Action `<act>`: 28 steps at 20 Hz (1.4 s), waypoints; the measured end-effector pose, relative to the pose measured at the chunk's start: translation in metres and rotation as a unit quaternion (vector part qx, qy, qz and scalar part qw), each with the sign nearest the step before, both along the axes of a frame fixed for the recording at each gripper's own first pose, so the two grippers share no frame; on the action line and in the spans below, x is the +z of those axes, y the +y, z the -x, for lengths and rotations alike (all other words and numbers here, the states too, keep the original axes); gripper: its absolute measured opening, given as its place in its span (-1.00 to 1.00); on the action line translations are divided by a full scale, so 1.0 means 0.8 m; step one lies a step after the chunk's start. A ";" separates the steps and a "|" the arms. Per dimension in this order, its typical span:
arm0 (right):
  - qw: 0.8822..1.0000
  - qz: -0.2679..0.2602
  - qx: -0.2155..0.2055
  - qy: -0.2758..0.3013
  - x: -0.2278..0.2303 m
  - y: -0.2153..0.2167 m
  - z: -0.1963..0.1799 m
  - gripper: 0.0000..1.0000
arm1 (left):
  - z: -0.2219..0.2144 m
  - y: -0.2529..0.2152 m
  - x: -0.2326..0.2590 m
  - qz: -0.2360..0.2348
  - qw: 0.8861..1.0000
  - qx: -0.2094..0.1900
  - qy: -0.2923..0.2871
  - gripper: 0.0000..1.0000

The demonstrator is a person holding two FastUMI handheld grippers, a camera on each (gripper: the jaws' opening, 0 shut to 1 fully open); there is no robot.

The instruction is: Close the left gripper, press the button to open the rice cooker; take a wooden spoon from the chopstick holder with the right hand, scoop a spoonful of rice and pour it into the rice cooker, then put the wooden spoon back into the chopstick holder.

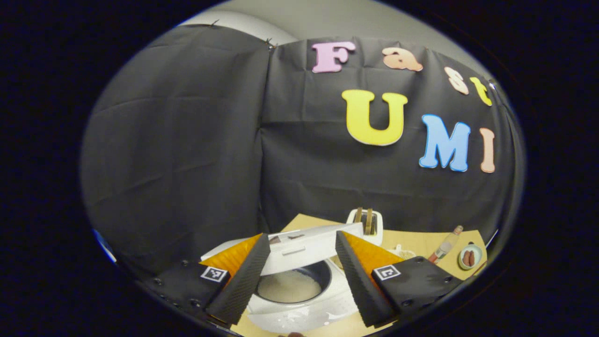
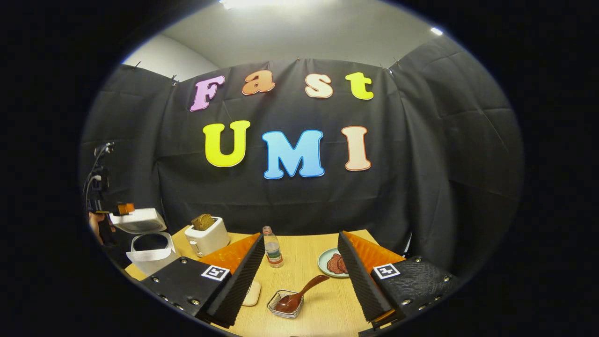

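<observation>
On the tabletop (image 2: pixel 323 262), between the wide-spread fingers of the empty right tool (image 2: pixel 299 276), the wooden spoon (image 2: pixel 299 292) lay bowl-down in a small wire holder (image 2: pixel 284 304), handle slanting up and to the right; it looked light, stiff and smooth, probably best pinched mid-handle, where it stood clear of the wire. Over the rice cooker (image 1: pixel 299 299), lid already up and rice in the pot, the left tool (image 1: pixel 302 276) hung wide and empty; no writing on the bottle (image 2: pixel 272 248) or cooker could be read.
</observation>
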State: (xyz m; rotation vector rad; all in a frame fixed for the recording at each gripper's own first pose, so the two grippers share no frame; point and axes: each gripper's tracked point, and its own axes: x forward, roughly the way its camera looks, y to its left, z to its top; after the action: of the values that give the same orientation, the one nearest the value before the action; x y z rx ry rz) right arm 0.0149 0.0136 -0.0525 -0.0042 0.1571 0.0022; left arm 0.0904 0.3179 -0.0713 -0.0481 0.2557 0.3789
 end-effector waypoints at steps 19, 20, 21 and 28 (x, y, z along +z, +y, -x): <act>0.959 -0.140 -0.018 0.247 -0.273 -0.057 -0.095 0.94 | 0.126 -0.220 -0.020 0.028 0.997 -0.071 -0.026 0.92; 0.955 -0.152 -0.017 0.254 -0.283 -0.054 -0.101 0.91 | 0.128 -0.222 -0.023 0.029 0.997 -0.067 -0.021 0.93; 0.952 -0.157 -0.018 0.261 -0.293 -0.055 -0.108 0.84 | 0.130 -0.224 -0.024 0.032 0.998 -0.060 -0.019 0.93; 0.933 -0.227 0.023 0.278 -0.304 -0.025 -0.126 -0.29 | 0.131 -0.230 -0.031 0.037 0.998 -0.057 -0.011 0.92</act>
State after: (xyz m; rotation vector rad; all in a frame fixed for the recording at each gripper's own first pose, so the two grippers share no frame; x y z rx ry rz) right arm 0.1157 -0.0067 -0.2956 0.4606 0.7230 0.0864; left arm -0.0143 0.1341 -0.0957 -0.1107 0.2505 0.2560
